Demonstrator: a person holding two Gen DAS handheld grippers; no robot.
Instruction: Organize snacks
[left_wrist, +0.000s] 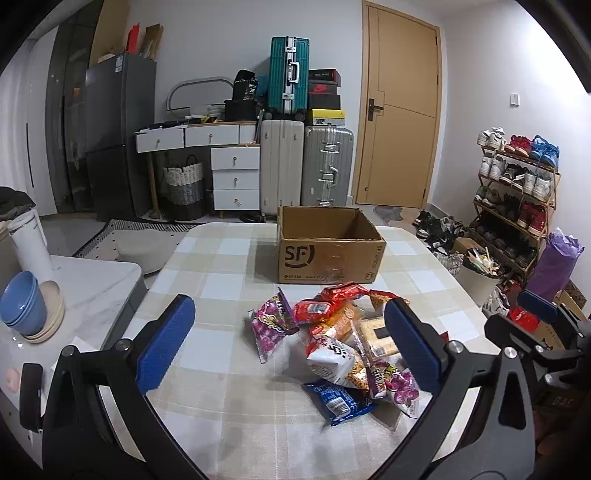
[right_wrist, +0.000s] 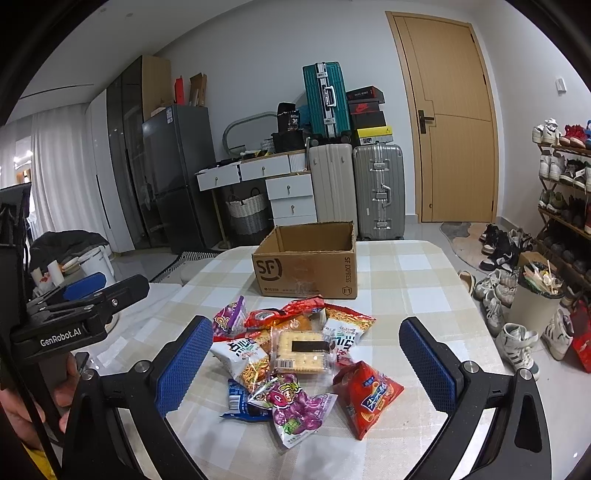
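The snack packets (right_wrist: 295, 354) lie heaped together toward the near edge of the tabletop (right_wrist: 413, 280), with the open cardboard box (right_wrist: 306, 269) standing behind them toward the far edge, its mouth upward and nothing visible inside, which suggests it is meant to receive them. Both claws hang above the heap rather than on it: the left claw (left_wrist: 291, 347) is spread wide with nothing between its blue pads, and the right claw (right_wrist: 306, 362) is likewise spread and empty, framing the cracker pack (right_wrist: 301, 350) at the middle of the pile. Held this way (open and pointed along the line from pile to box), either could drop onto a packet. A red chip bag (right_wrist: 365, 395) lies at the pile's right side, easiest to take alone.
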